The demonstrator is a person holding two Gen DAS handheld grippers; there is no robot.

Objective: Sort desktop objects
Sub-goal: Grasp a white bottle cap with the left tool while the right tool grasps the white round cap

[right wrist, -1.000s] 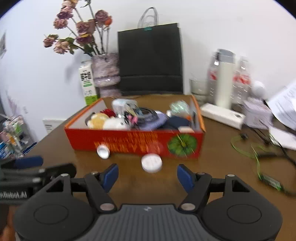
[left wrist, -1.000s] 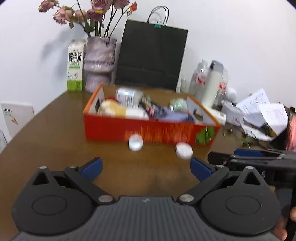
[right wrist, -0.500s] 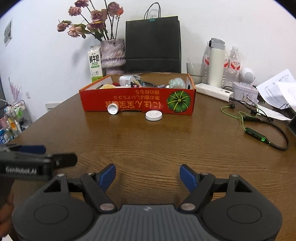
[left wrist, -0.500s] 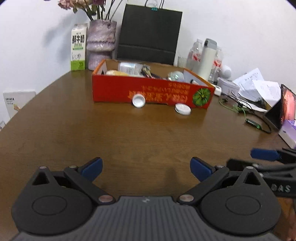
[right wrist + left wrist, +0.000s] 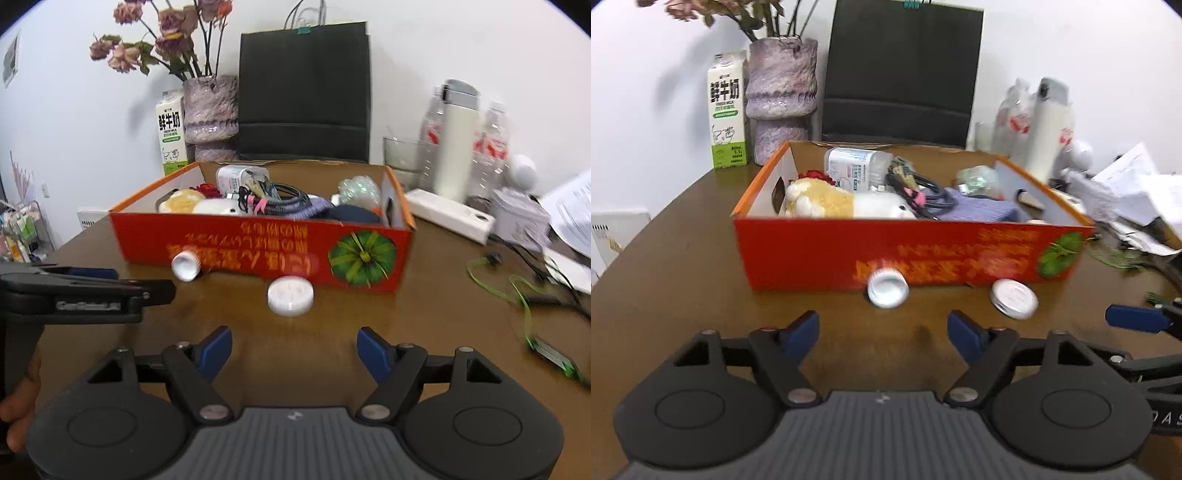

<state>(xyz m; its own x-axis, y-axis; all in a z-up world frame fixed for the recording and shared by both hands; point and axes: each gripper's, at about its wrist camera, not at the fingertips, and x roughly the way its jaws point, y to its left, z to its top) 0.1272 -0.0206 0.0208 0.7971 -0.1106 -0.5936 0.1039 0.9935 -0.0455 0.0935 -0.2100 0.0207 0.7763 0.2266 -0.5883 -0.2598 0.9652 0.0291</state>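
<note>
A red cardboard box [image 5: 820, 254] [image 5: 147, 240] sits on the brown table, filled with a plush toy [image 5: 827, 201], a clear bottle [image 5: 855, 168], cables and cloth. A small white bottle [image 5: 887, 290] [image 5: 186, 266] lies on its side against the box front. A round white tin [image 5: 1014, 298] [image 5: 290, 296] lies to its right. My left gripper [image 5: 882, 332] is open and empty, just short of the small bottle. My right gripper [image 5: 294, 349] is open and empty, just short of the tin.
A milk carton [image 5: 726, 110], a purple vase [image 5: 781, 96] and a black paper bag [image 5: 901, 70] stand behind the box. Bottles and a white flask [image 5: 456, 136], a power strip [image 5: 448, 216], papers and a green cable [image 5: 517, 288] crowd the right side.
Both grippers pulled back from the box half a second ago and have now moved forward again, close to the box and the two white items. Both stay open.
</note>
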